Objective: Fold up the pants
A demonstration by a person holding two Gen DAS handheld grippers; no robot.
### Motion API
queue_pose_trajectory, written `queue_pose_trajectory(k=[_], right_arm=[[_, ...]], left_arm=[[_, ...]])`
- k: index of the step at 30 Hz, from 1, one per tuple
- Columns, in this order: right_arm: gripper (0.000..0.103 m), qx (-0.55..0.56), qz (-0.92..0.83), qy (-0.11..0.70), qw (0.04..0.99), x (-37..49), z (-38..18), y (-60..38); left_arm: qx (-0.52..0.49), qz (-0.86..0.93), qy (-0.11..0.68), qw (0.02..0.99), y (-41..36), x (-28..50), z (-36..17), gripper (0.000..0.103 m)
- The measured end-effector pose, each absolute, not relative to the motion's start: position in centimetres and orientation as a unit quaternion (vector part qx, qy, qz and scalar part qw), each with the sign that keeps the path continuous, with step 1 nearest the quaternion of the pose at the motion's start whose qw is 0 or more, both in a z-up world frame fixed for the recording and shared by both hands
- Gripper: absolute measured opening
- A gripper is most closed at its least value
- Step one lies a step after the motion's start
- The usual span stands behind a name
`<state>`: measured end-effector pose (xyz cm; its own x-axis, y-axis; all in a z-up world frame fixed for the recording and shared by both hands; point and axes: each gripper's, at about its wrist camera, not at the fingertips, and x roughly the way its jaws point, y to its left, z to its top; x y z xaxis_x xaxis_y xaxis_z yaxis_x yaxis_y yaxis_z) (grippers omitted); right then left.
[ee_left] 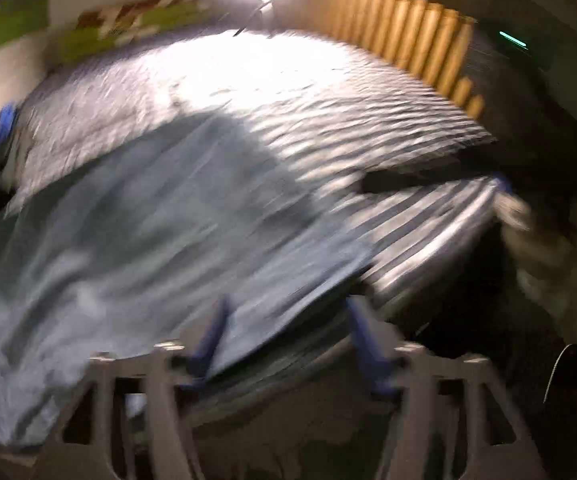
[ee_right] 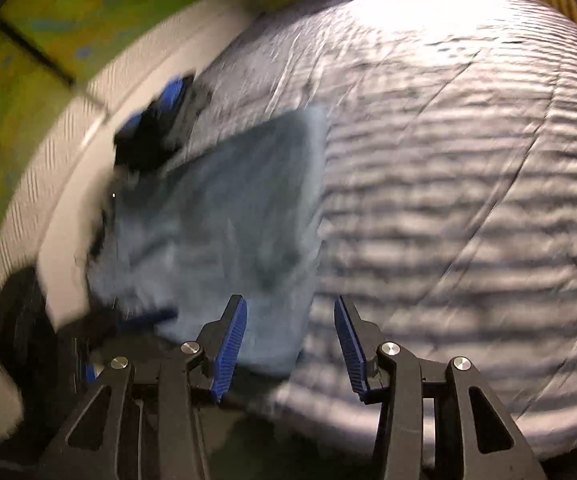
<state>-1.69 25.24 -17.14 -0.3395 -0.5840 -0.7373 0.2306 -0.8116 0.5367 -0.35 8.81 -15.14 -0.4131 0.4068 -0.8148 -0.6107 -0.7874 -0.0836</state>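
Pants [ee_right: 228,216] laid out on the striped bed [ee_right: 468,168], both tongs spread open, nothing gripped.
A hem should probably be pinched square by the right tongs [ee_right: 290,344] and left tongs [ee_left: 284,344], then carried over flat.

A: What lies ahead of the right gripper [ee_right: 290,344] fingers?

B: Soft, matt blue-grey cloth, the pants [ee_right: 224,216], on a striped, rippled bedsheet [ee_right: 468,168] with a faint sheen.

A: And the fingers themselves?

B: Ribbed blue pads [ee_right: 230,350] on matt black plastic, with shiny metal pivots [ee_right: 191,347].

A: The left gripper [ee_left: 288,340]?

B: Blurred; blue pads, pale grey matt frame.
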Motion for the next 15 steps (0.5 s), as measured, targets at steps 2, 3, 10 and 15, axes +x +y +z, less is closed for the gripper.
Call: queue_pose_trajectory(k=[2, 3, 10, 15], right_arm=[[0.042, 0.507, -0.804, -0.190, 0.244, -3.7, -16.6, 26.3], [0.042, 0.506, -0.804, -0.194, 0.245, -4.9, -16.5, 26.6], [0.044, 0.525, -0.768, -0.247, 0.272, -12.0, -18.6, 25.8], [0.044, 0.560, -0.738, -0.252, 0.282, -14.8, -21.6, 23.0]], left_arm=[[-0.448, 0.826, 0.128, 0.316, 11.9, -0.4, -15.2, 0.079], [-0.454, 0.823, 0.134, 0.314, 13.2, -0.8, -15.6, 0.079], [-0.485, 0.817, 0.160, 0.266, 16.7, -3.4, -19.6, 0.061], [-0.489, 0.813, 0.137, 0.284, 16.0, -3.9, -18.9, 0.023]])
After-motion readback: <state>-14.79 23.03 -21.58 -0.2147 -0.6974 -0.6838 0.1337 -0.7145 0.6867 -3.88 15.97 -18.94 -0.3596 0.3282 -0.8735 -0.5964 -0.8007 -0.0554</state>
